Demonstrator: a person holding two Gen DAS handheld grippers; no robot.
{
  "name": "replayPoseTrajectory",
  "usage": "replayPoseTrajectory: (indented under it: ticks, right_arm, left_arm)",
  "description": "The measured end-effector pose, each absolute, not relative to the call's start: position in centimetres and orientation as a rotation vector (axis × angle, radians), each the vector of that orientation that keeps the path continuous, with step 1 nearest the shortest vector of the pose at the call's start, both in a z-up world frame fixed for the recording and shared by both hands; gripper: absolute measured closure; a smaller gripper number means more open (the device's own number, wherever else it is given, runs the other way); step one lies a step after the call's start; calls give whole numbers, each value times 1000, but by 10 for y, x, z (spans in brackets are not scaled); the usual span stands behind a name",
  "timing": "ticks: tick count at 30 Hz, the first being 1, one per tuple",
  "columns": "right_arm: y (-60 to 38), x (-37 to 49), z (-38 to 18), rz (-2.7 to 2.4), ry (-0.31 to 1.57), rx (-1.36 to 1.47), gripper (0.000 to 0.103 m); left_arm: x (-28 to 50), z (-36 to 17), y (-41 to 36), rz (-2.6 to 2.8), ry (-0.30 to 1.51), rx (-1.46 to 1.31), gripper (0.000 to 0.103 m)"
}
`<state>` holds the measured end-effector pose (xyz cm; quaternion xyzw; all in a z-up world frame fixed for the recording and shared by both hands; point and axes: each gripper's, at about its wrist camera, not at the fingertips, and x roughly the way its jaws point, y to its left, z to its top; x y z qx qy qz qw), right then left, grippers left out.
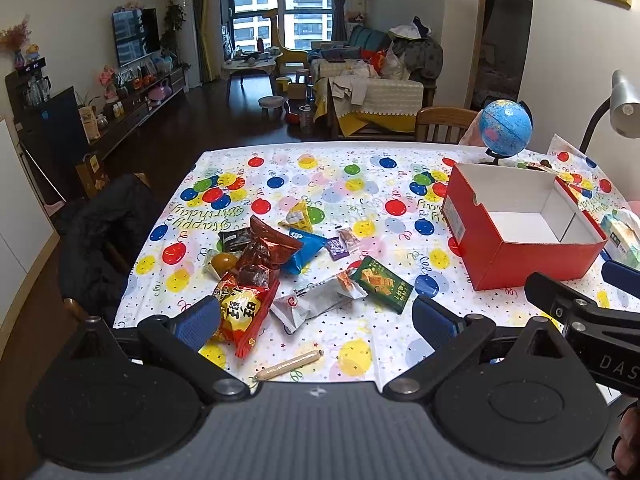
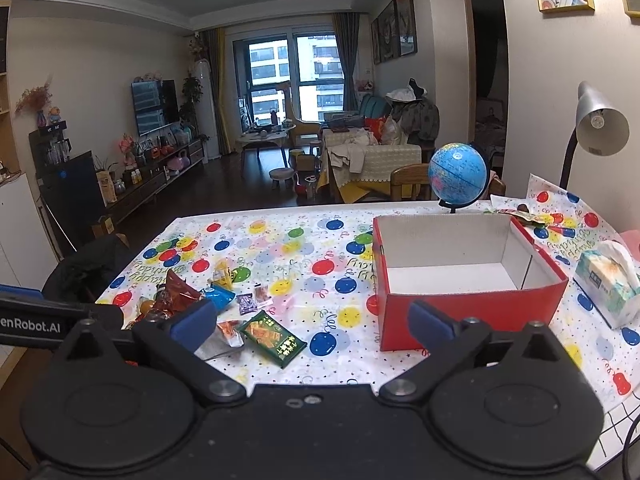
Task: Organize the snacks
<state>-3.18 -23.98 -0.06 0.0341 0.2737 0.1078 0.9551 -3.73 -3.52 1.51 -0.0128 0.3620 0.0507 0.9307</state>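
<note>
A: Left cam first. Your left gripper (image 1: 316, 316) is spread wide, nothing in it, hovering over the near table edge. Snack pile (image 1: 280, 264) sits just ahead, left-centre of the table (image 1: 360, 184). Red box (image 1: 524, 228) is off to the right, open, looks empty.

B: What do I grab first?

A: Silver pack (image 1: 316, 304) is right btwn your fingers. Prob light, crinkly film, slippery. Pinch it by a sealed end seam, not the puffy middle. Same for the green pack (image 1: 382, 284) beside it: flat, looks stiffish, take a short edge.

B: And the stick near me?

A: Sausage stick (image 1: 290, 365) — thin, round, likely to roll. Close across its middle. The red bag (image 1: 240, 316) touches your left finger (image 1: 198, 320); bulky, soft, contents may crush, so go easy.

A: Right cam now. Right gripper (image 2: 312, 320) also wide apart, empty. Box (image 2: 468, 276) is just beyond your right finger (image 2: 430, 322), well placed for drops. Green pack (image 2: 274, 336) lies btwn the fingers, pile (image 2: 188, 300) further left.

B: Box stable?

A: Cardboard, prob light. Might slide if you bump it, so drop in from above. Globe (image 2: 458, 172) stands behind it, tissue pack (image 2: 608, 284) to its right; keep off both.
</note>
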Motion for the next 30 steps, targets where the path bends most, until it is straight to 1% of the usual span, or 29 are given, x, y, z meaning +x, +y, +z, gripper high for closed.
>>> replayPoseTrajectory:
  ticks: [30]
  right_arm:
    - [-240, -34, 3, 237, 540, 71, 0]
  left_arm:
    - [-42, 20, -43, 100, 736, -24, 0]
